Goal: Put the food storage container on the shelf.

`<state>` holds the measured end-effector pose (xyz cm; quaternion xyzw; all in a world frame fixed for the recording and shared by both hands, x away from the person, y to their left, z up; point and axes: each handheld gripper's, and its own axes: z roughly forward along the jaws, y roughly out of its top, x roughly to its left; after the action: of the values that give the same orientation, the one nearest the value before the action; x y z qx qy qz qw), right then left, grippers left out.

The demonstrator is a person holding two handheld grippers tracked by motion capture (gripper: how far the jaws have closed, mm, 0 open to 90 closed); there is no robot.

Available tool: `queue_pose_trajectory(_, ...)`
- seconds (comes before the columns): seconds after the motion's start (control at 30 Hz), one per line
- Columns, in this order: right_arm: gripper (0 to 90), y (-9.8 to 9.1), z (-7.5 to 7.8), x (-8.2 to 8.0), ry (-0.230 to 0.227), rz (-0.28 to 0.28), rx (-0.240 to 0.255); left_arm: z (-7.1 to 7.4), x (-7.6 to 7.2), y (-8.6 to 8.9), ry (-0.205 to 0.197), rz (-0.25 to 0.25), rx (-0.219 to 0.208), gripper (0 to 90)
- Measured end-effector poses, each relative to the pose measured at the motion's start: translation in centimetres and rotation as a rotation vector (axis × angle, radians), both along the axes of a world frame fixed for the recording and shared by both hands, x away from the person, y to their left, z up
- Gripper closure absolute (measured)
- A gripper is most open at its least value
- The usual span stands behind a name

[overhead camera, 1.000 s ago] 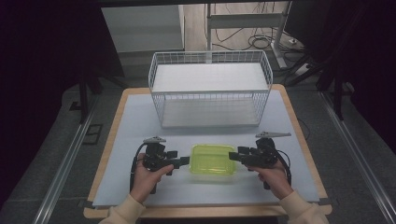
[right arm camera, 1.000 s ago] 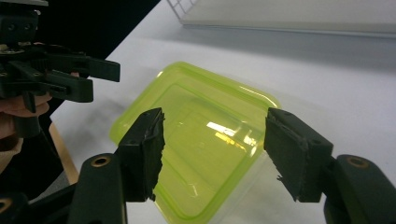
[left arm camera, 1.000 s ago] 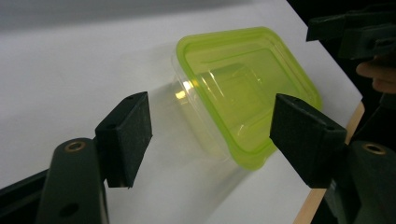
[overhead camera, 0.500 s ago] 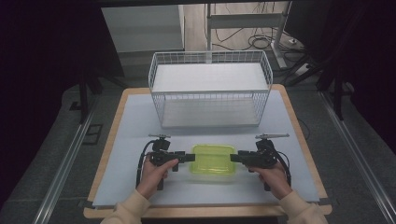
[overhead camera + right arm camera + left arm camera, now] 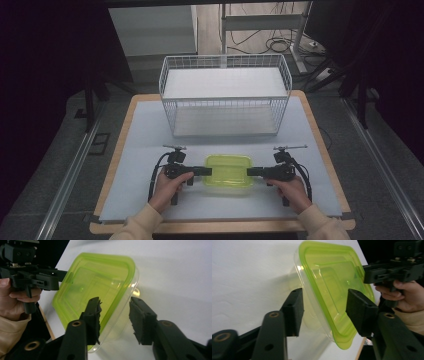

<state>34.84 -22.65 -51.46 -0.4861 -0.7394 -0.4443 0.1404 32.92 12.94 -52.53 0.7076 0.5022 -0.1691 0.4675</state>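
From the bottom of the high view, two forearms in pale sleeves reached forward over the table [image 5: 140,145]. The person's left hand [image 5: 167,187] held the left gripper [image 5: 207,171] level, pointing inward toward the right. The right hand [image 5: 290,189] held the right gripper [image 5: 251,172] the same way, pointing left, so the two faced each other. Between them, near the front edge of the table, sat a clear plastic container with a yellow-green lid [image 5: 228,170], each gripper reaching one of its short ends.

The gripper views showed what the overhead camera could not. In the left gripper view, the left gripper's jaws stood apart with the container's edge between them, one jaw over the lid and the other beside the clear wall; they did not appear to press on it, though the angle made contact hard to judge. That view also showed the right gripper at the container's far end, with the fingers of the right hand wrapped round its handle. In the right gripper view, the right gripper's jaws likewise stood apart, straddling the container's rim, with the left gripper and left hand beyond.

Farther back on the table, well apart from the container, stood a white wire basket [image 5: 225,107]. Beyond the table, cables [image 5: 280,45] lay on the floor.
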Motion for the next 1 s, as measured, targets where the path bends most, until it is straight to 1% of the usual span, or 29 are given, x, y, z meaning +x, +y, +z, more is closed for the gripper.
queue_pose_trajectory(0.03, 66.6, 0.0, 0.0, 0.0, 0.000, 0.000, 0.000, -0.1, 0.0, -0.1, 0.003, -0.002, -0.003, 51.8)
queue_pose_trajectory(0.07, 68.6, 0.0, -0.2, 0.1, 0.026, 0.005, 0.021, -0.1, -0.1, -0.2, 0.005, -0.001, 0.009, 59.2)
queue_pose_trajectory(0.1, 68.6, 0.0, -0.2, 0.1, 0.026, 0.005, 0.021, -0.1, -0.1, -0.2, 0.005, -0.001, 0.009, 62.8)
queue_pose_trajectory(0.13, 69.9, -0.1, -0.1, 0.1, 0.032, 0.009, 0.028, -0.1, -0.1, -0.1, -0.003, 0.008, 0.027, 68.8)
queue_pose_trajectory(0.2, 70.8, -0.2, -0.1, 0.1, 0.039, 0.006, 0.033, -0.2, -0.1, 0.0, -0.002, 0.003, 0.021, 69.9)
queue_pose_trajectory(0.27, 73.0, -0.4, -0.2, 0.1, 0.045, -0.001, 0.058, -0.1, -0.2, 0.1, -0.008, 0.000, 0.024, 71.8)
queue_pose_trajectory(0.33, 75.8, -0.5, 0.0, 0.0, 0.053, -0.009, 0.073, 0.2, -0.5, 0.2, -0.025, 0.009, 0.025, 74.0)
queue_pose_trajectory(0.37, 75.8, -0.5, 0.0, 0.0, 0.053, -0.009, 0.073, 0.2, -0.5, 0.2, -0.025, 0.009, 0.025, 75.2)
queue_pose_trajectory(0.4, 78.8, -0.6, 0.3, -0.1, 0.050, -0.014, 0.094, 0.4, -0.7, 0.3, -0.038, 0.013, 0.019, 76.7)
queue_pose_trajectory(0.43, 80.2, -0.6, 0.3, -0.2, 0.049, -0.014, 0.101, 0.6, -0.8, 0.4, -0.047, 0.017, 0.019, 78.1)
queue_pose_trajectory(0.47, 80.2, -0.6, 0.3, -0.2, 0.049, -0.014, 0.101, 0.6, -0.8, 0.4, -0.047, 0.017, 0.019, 79.4)
queue_pose_trajectory(0.53, 81.6, -0.7, 0.6, -0.3, 0.045, -0.019, 0.113, 0.7, -1.0, 0.4, -0.062, 0.019, 0.020, 80.1)
queue_pose_trajectory(0.63, 81.7, -0.7, 0.8, -0.4, 0.033, -0.016, 0.105, 0.9, -1.2, 0.3, -0.069, 0.015, 0.023, 80.2)
queue_pose_trajectory(0.7, 81.7, -0.7, 0.8, -0.4, 0.030, -0.014, 0.108, 0.9, -1.3, 0.4, -0.073, 0.014, 0.012, 80.2)
queue_pose_trajectory(0.83, 81.7, -0.8, 1.2, -0.5, 0.017, -0.010, 0.115, 1.2, -1.4, 0.5, -0.080, 0.013, 0.006, 80.2)
queue_pose_trajectory(0.97, 81.7, -0.7, 1.5, -0.6, 0.007, -0.006, 0.124, 1.6, -1.6, 0.7, -0.096, 0.014, -0.006, 80.2)
queue_pose_trajectory(1.0, 81.7, -0.7, 1.7, -0.7, -0.006, -0.004, 0.133, 1.9, -1.7, 0.8, -0.107, 0.016, -0.012, 80.1)
